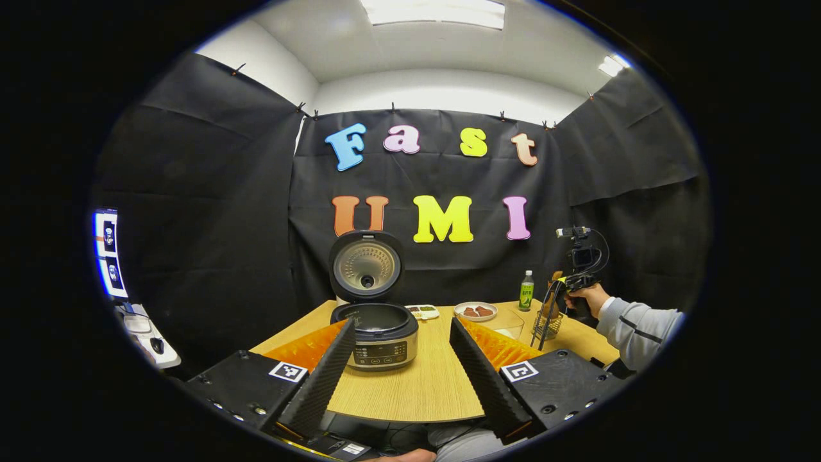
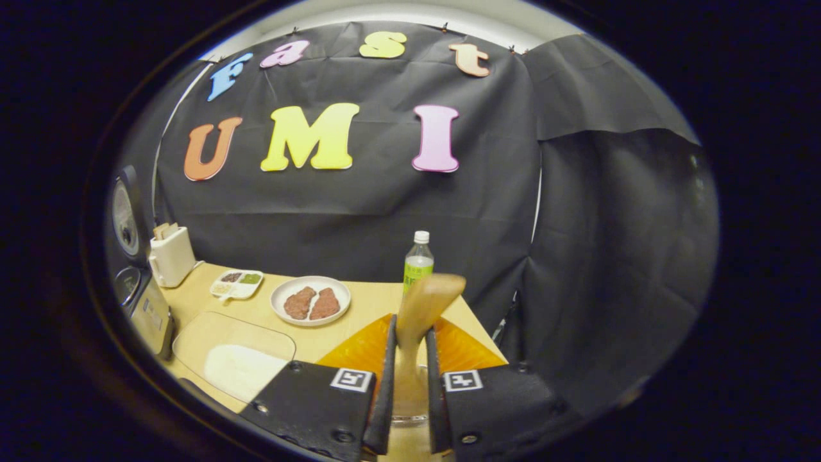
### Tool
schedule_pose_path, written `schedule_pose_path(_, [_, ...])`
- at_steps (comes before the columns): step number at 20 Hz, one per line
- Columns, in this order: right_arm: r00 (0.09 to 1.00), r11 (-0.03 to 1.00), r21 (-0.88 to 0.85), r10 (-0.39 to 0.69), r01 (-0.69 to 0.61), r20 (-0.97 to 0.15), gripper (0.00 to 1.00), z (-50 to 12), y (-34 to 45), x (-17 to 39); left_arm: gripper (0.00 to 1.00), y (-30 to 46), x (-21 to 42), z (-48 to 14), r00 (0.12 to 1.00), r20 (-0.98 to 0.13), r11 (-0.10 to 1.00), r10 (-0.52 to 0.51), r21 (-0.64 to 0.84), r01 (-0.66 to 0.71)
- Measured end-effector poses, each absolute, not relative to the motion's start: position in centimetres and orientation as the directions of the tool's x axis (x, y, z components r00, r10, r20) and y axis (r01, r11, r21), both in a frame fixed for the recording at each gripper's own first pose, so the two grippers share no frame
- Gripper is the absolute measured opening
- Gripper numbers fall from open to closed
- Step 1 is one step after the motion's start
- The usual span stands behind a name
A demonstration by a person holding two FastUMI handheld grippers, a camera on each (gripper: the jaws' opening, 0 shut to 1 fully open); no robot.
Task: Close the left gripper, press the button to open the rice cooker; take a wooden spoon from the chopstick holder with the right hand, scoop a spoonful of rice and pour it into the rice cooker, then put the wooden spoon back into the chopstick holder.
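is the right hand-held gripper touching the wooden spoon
Touching. In the right gripper view the right hand-held gripper has both fingers pressed against the wooden spoon, whose handle runs up between them with no gap on either side.

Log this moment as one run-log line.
lid: rice cooker open | left gripper: open, holds nothing | right gripper: shut on wooden spoon | rice container: untouched
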State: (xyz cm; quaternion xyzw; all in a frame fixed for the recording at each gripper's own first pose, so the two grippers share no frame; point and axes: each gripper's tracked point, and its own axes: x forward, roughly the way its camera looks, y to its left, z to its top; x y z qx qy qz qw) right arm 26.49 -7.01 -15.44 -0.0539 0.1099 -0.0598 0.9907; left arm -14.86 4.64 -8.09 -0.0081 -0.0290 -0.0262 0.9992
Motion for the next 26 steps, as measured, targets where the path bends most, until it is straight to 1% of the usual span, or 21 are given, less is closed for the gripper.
schedule_pose_path(1, [0.971, 0.987, -0.115, -0.133, 0.112, -0.199, 0.43, -15.0, -7.0, 26.3, 0.94, 4.7, -14.8, -8.1, 0.997, 0.059, 0.998, -0.051, -0.018, 0.053])
schedule_pose_path(2, [0.971, 0.982, -0.123, -0.162, 0.141, -0.174, 0.46, -13.9, -7.4, 25.9, 0.94, 4.6, -14.8, -8.1, 0.997, 0.059, 0.998, -0.052, -0.021, 0.053])
schedule_pose_path(3, [0.975, 0.983, -0.117, -0.157, 0.139, -0.159, 0.55, -13.2, -7.2, 26.0, 0.94, 4.6, -14.9, -8.0, 0.997, 0.060, 0.998, -0.054, -0.023, 0.056])
schedule_pose_path(5, [0.978, 0.987, -0.110, -0.135, 0.119, -0.158, 0.61, -12.3, -6.4, 25.5, 0.94, 4.4, -14.9, -8.2, 0.997, 0.058, 0.998, -0.057, -0.021, 0.059])
schedule_pose_path(6, [0.980, 0.987, -0.114, -0.130, 0.113, -0.152, 0.72, -11.8, -6.2, 25.2, 0.94, 4.4, -14.9, -8.3, 0.997, 0.056, 0.998, -0.058, -0.020, 0.059])
schedule_pose_path(7, [0.980, 0.985, -0.128, -0.137, 0.119, -0.143, 0.75, -11.2, -6.1, 25.1, 0.94, 4.3, -14.9, -8.2, 0.997, 0.054, 0.998, -0.060, -0.018, 0.061])
schedule_pose_path(8, [0.981, 0.982, -0.143, -0.140, 0.121, -0.132, 0.85, -10.6, -6.1, 25.0, 0.94, 4.2, -14.9, -8.2, 0.997, 0.055, 0.998, -0.061, -0.017, 0.062])
schedule_pose_path(10, [0.983, 0.982, -0.151, -0.131, 0.112, -0.126, 0.99, -9.9, -5.3, 24.5, 0.94, 4.2, -14.8, -8.1, 0.997, 0.056, 0.998, -0.061, -0.016, 0.062])
schedule_pose_path(15, [0.990, 0.988, -0.123, -0.104, 0.092, -0.098, 1.00, -7.2, -3.7, 22.3, 0.94, 4.0, -13.9, -7.4, 0.997, 0.057, 0.998, -0.061, -0.002, 0.061])
schedule_pose_path(17, [0.993, 0.989, -0.117, -0.095, 0.087, -0.067, 1.00, -5.5, -3.1, 20.7, 0.95, 4.1, -13.0, -7.3, 0.997, 0.044, 0.998, -0.065, -0.002, 0.065])
schedule_pose_path(20, [0.988, 0.981, -0.131, -0.148, 0.143, -0.031, 1.00, -3.9, -3.7, 17.6, 0.94, 4.7, -11.6, -6.0, 0.997, 0.053, 0.998, -0.063, -0.021, 0.064])
schedule_pose_path(22, [0.992, 0.986, -0.113, -0.126, 0.124, -0.013, 1.00, -2.4, -2.6, 15.0, 0.94, 6.0, -10.2, -4.9, 0.998, 0.055, 0.999, -0.033, -0.019, 0.034])
schedule_pose_path(24, [0.991, 0.984, -0.121, -0.134, 0.131, -0.012, 1.00, -1.9, -2.7, 12.5, 0.95, 6.3, -9.0, -3.3, 0.997, 0.064, 0.999, -0.034, -0.021, 0.035])
schedule_pose_path(26, [0.991, 0.983, -0.121, -0.136, 0.135, 0.004, 1.00, -1.2, -2.8, 9.8, 0.95, 7.4, -7.5, -2.0, 0.998, 0.063, 1.000, -0.010, -0.025, 0.011])
